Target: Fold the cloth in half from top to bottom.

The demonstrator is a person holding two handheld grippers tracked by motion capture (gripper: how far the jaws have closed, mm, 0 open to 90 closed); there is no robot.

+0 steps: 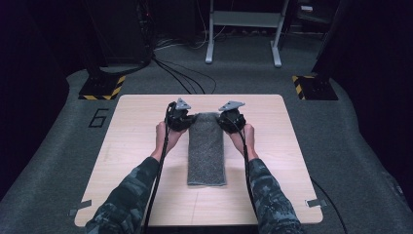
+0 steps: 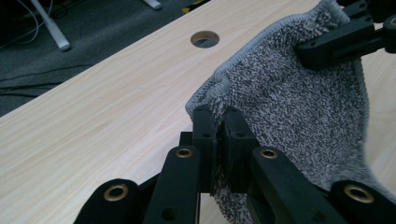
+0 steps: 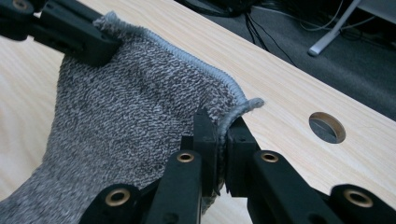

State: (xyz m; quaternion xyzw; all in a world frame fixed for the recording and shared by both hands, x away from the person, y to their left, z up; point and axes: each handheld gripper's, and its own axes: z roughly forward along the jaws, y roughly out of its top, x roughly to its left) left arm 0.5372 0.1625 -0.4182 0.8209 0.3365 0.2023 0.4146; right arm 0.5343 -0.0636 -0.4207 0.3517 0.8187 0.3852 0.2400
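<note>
Grey towel (image 1: 206,151) is lying lengthwise mid-bench (image 1: 131,146), folded into a long strip. Left tongs (image 1: 181,118) are pinching its far left corner, cloth squeezed between the jaws in the left gripper view. Right tongs (image 1: 229,118) are pinching the far right corner likewise. Far edge is hanging lifted between both tongs; near end is resting flat on the bench.

Light wooden table (image 1: 131,146), square with rounded corners, on grey carpet (image 1: 48,161). Round cable hole (image 2: 204,38) through the tabletop near its far edge. Grey tape tabs (image 1: 79,207) at both near corners. Numeral 6 (image 1: 99,117) marked on carpet, left of table. Yellow-black striped base plates (image 1: 103,87) beyond both far corners. White metal frame legs (image 1: 242,36) and black cables (image 1: 187,78) behind.
</note>
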